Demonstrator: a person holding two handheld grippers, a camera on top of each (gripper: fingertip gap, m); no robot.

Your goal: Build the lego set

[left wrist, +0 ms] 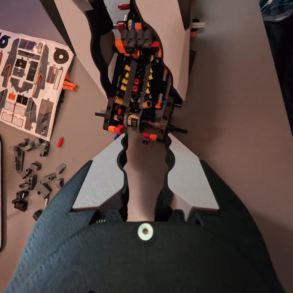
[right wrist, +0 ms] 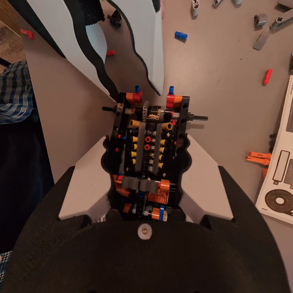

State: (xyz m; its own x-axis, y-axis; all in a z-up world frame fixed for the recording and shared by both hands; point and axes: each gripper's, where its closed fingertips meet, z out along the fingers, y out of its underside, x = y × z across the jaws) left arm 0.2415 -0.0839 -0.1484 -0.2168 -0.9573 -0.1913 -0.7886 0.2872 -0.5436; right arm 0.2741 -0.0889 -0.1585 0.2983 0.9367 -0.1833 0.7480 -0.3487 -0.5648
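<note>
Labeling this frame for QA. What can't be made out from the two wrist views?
- Chassis sides, right wrist view: covered by the right gripper fingers gripping it.
- Chassis far end, left wrist view: behind those same fingers.
- Sticker sheet, both views: cut off by frame edges.
- Grey loose parts, left wrist view: too small and blurred to identify.
- Left gripper: open, contact with chassis unclear.

Black lego chassis [right wrist: 149, 152], flat; orange-trimmed.

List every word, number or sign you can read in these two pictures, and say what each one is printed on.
Sticker sheet: large blue characters at its top corner, cut off; small print along its lower edge. I will not quote either.
Same sheet, right wrist view: tiny numbers beside stickers, not quoted.
Lego model: no writing visible.
</note>
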